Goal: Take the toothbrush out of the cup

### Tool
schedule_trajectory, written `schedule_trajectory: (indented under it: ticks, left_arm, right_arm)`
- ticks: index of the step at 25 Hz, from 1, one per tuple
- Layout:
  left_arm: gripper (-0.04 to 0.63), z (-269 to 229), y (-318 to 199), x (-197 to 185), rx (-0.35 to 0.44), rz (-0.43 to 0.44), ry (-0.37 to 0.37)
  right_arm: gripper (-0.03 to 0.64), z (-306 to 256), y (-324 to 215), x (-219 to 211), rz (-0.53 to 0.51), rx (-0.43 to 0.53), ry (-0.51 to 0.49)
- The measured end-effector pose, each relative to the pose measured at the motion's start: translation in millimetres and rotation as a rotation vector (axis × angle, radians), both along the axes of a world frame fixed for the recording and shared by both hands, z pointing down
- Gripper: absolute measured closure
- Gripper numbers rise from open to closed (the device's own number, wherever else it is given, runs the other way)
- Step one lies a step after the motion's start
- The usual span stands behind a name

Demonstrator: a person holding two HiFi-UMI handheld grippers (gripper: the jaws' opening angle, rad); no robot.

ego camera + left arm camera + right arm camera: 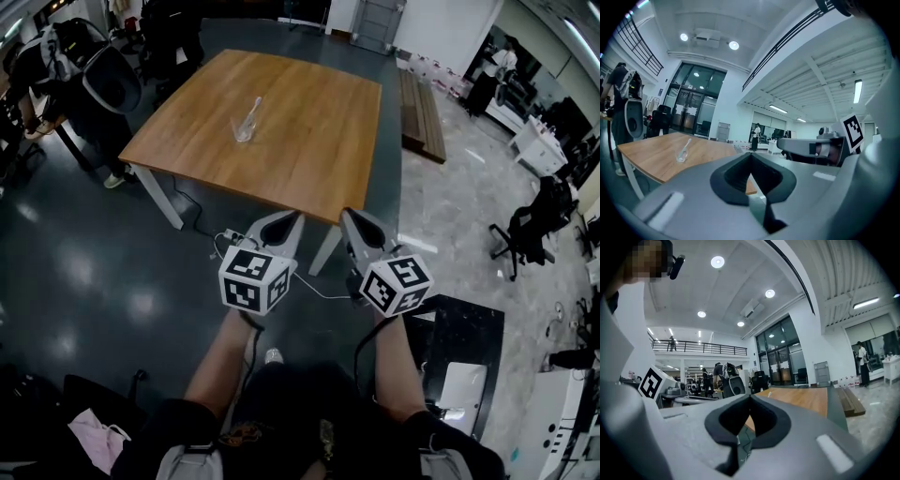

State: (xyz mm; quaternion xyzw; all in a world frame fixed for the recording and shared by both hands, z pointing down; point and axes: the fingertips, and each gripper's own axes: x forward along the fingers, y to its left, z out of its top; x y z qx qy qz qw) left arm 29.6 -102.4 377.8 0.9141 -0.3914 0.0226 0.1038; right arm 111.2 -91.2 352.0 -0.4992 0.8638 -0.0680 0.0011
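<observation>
A clear cup with a pale toothbrush leaning in it stands on the wooden table, left of its middle. Both grippers are held side by side in front of the table's near edge, well short of the cup. My left gripper is shut with nothing in it; my right gripper is shut and empty too. In the left gripper view the cup and toothbrush sit far off to the left of the shut left gripper. The right gripper view shows its own right gripper shut before the table.
A power strip with cables lies on the floor under the table's near edge. A person and chairs crowd the table's left side. A low wooden bench lies to the right, a black office chair beyond it.
</observation>
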Motion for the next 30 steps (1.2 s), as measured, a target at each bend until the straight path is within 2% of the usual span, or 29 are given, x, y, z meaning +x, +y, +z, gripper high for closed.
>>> schedule_trajectory:
  ticks: [7, 16, 22, 26, 30]
  left_arm:
    - [0.588, 14.2, -70.3, -41.8, -0.015, -0.077, -0.022]
    - [0.588, 35.7, -172.9, -73.4, -0.042, -0.213, -0.088]
    - [0.588, 41.0, -242.5, -72.1, -0.079, -0.289, -0.128]
    - [0.588, 38.9, -283.9, -74.3, -0.076, -0.328, -0.158]
    - [0.588, 47.0, -315.1, -89.8, -0.099, -0.355, -0.161]
  right_arm:
    - [0.615, 14.5, -75.6, -45.1, -0.09, -0.019, -0.009]
    - [0.615, 33.4, -191.3, -75.7, -0.225, -0.029, -0.053]
    - [0.615, 36.0, -269.8, -67.5, -0.276, -0.053, -0.081]
    - [0.615, 41.0, -312.9, -70.2, -0.307, -0.069, -0.086]
    - [0.615, 54.7, -344.5, -86.5, -0.331, -0.107, -0.068]
